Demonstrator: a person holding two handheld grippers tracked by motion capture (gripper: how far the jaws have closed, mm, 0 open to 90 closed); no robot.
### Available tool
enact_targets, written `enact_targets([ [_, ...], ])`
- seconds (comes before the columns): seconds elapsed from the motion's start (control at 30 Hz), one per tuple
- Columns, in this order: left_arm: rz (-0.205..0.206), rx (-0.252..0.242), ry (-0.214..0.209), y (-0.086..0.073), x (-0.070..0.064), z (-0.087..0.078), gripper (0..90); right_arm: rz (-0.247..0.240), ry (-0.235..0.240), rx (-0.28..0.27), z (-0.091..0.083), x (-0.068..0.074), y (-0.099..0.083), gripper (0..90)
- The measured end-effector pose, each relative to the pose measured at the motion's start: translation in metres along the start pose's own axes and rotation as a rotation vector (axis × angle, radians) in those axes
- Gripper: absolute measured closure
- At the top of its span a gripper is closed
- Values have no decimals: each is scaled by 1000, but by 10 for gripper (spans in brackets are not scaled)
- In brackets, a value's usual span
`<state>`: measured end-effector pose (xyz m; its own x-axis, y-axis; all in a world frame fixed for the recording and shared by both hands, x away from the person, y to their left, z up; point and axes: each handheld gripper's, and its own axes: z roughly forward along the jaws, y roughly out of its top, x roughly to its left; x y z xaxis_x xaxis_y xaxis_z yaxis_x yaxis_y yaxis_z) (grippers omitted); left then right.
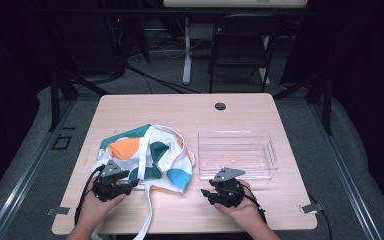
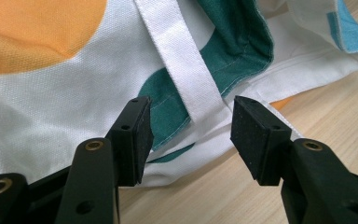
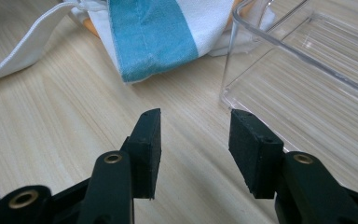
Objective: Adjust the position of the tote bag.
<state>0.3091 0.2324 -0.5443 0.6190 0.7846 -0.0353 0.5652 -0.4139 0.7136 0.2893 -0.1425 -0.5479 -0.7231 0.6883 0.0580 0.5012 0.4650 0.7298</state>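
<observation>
Two hands are coming in at the near edge of the pale wooden surface (image 1: pixel 180 107), each holding a black two-jaw gripper. On the person's left, the left gripper (image 1: pixel 132 183) is sitting at the near edge of the crumpled white cloth bag with orange, dark green and blue patches (image 1: pixel 145 155). In the left gripper view, the left gripper (image 2: pixel 189 135) is standing wide open, its jaws straddling the bag's hem and the foot of a flat white fabric strap (image 2: pixel 182 60); neither pad seems to be touching the cloth, though the angle is making this hard to judge. The bag is lying on the left half of the surface, with one long strap trailing from it towards the near edge.

Just to the right of the bag, the clear rectangular plastic tray (image 1: pixel 237 155) is sitting with nothing in it, close beside the bag's blue corner. The right gripper (image 1: pixel 206 192) is resting near the bag's right side, just in front of the tray's near left corner. In the right gripper view, the right gripper (image 3: pixel 195 140) is also standing wide open and holding nothing, pointing at bare wood between the bag's blue stripe and the tray's wall (image 3: pixel 279 46).
</observation>
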Motion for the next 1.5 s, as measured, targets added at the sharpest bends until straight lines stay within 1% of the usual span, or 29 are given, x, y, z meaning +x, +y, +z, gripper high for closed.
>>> enact_targets([
  [0.17,3,-2,0,1,0,0,478,3,-1,-2,-1,1,0,539],
  [0.47,2,0,0,1,0,-2,479,-8,5,-5,-1,2,1,542],
  [0.5,-2,-4,7,1,0,-2,479,8,-5,-94,6,4,-1,543],
  [0.53,-4,-5,5,0,0,-3,479,20,-1,-142,10,5,-2,543],
  [0.57,-2,-6,6,0,1,-4,479,-8,9,-4,1,4,2,543],
  [0.63,-6,-9,9,0,1,-5,479,-16,11,-6,2,6,3,544],
  [0.67,-6,-11,10,0,1,-5,479,-21,19,-1,1,6,3,544],
  [0.73,-9,-12,12,0,0,-5,479,-22,13,-9,1,8,4,544],
  [0.8,-4,-13,18,0,0,-6,479,-29,11,-9,0,9,5,540],
  [0.87,-7,-14,14,0,0,-6,479,-33,9,-6,0,9,6,538],
  [0.93,-4,-13,15,0,0,-7,479,-38,14,6,-1,12,12,542],
  [0.97,-5,-14,16,0,0,-7,479,-48,15,6,-1,14,14,547],
  [1.17,-12,-20,16,0,-1,-7,479,-85,2,3,-3,23,26,589],
  [1.2,-10,-20,17,0,-1,-7,479,-94,1,13,-3,24,28,591],
  [1.27,-9,-19,14,0,-1,-7,479,-97,14,11,-1,26,31,592],
  [1.3,-9,-19,16,0,-2,-7,479,-109,15,16,-1,27,32,592],
  [1.4,-6,-19,11,1,-1,-7,479,-120,14,23,2,30,36,598],
  [1.5,-5,-16,11,0,-2,-6,479,-121,17,21,6,32,39,607],
])
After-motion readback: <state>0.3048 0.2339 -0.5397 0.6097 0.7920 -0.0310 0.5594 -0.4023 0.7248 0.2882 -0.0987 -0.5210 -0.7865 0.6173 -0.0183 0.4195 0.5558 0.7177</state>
